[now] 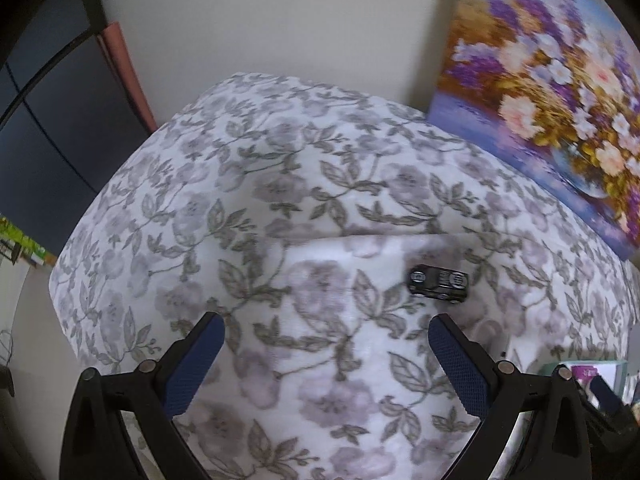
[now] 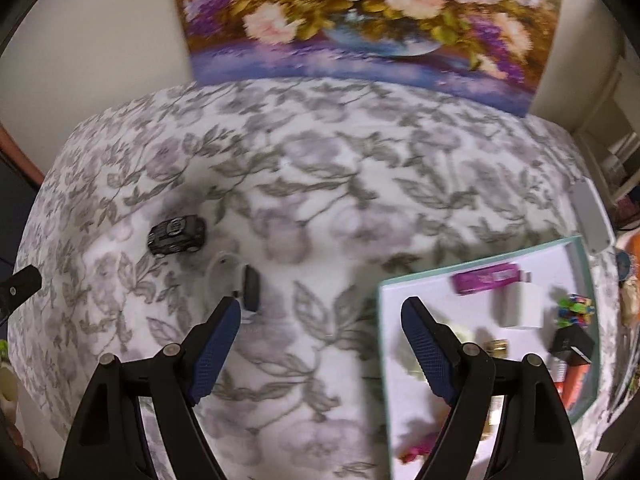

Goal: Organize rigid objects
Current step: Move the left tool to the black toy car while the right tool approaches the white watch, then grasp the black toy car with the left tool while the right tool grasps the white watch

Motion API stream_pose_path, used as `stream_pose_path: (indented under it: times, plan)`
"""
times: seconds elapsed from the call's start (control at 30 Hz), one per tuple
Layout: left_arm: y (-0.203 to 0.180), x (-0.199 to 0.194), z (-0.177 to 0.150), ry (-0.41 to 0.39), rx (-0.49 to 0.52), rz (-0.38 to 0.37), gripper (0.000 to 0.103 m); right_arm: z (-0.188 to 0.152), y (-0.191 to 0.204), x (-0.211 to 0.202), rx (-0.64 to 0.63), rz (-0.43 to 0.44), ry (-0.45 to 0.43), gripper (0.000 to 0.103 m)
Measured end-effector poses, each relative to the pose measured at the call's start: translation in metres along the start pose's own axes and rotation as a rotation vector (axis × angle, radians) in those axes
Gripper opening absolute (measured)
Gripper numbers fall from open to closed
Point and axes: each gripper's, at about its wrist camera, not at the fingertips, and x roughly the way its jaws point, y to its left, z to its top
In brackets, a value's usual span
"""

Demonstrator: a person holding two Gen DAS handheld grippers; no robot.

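A small black toy car (image 1: 438, 282) lies on the flowered cloth, just beyond my left gripper's right finger. My left gripper (image 1: 326, 330) hangs open over the cloth with nothing between its fingers. In the right wrist view the same toy car (image 2: 177, 234) sits far left. A small black device (image 2: 251, 288) with a thin white cord lies by my right gripper's left fingertip. My right gripper (image 2: 320, 314) is open and empty. A white tray with a teal rim (image 2: 472, 261) at the right holds a purple box (image 2: 486, 278), a white box (image 2: 522, 306), a colourful block toy (image 2: 576, 312) and a black box (image 2: 572, 342).
A flower painting (image 2: 360, 20) leans on the wall behind the table. A grey flat object (image 2: 591, 212) lies at the table's right edge. Dark furniture (image 1: 44, 120) stands left of the table. The other gripper's tip (image 2: 20, 286) shows at the left edge.
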Motion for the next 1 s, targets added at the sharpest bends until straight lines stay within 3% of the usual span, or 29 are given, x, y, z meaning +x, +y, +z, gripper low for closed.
stream_pose_path:
  times: [0.6,1.0]
  plan:
    - [-0.015,0.086,-0.004,0.145,-0.032,-0.027,0.103,-0.015,0.055,0.067,-0.081,0.023,0.065,0.083]
    - [-0.015,0.101,-0.005,0.158,-0.042,-0.036,0.103,-0.012,0.065,0.086,-0.103,-0.011,0.045,0.083]
